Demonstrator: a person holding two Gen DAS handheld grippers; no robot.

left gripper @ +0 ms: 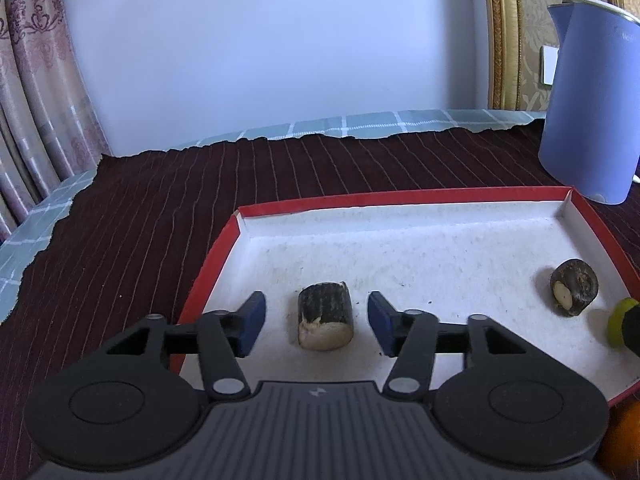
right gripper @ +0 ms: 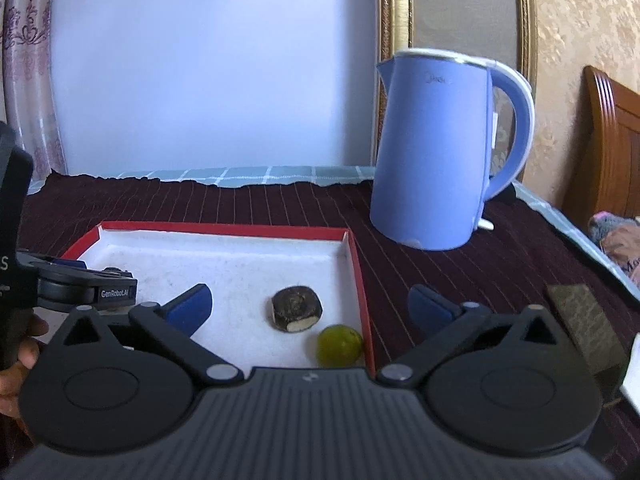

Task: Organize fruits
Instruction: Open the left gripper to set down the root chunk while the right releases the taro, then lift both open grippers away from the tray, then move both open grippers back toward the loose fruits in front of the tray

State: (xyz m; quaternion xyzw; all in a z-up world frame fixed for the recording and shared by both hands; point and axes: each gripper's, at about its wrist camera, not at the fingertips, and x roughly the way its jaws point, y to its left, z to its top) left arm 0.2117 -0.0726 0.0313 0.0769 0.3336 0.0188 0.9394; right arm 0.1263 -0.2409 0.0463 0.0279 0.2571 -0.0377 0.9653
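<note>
kettle [right gripper: 436, 152] behind tray [right gripper: 224, 230]

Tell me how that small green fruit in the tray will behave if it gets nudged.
The green fruit looks round and smooth, so it probably rolls easily. It sits near the tray's red wall, which would likely stop it. Probably light and firm.
</note>
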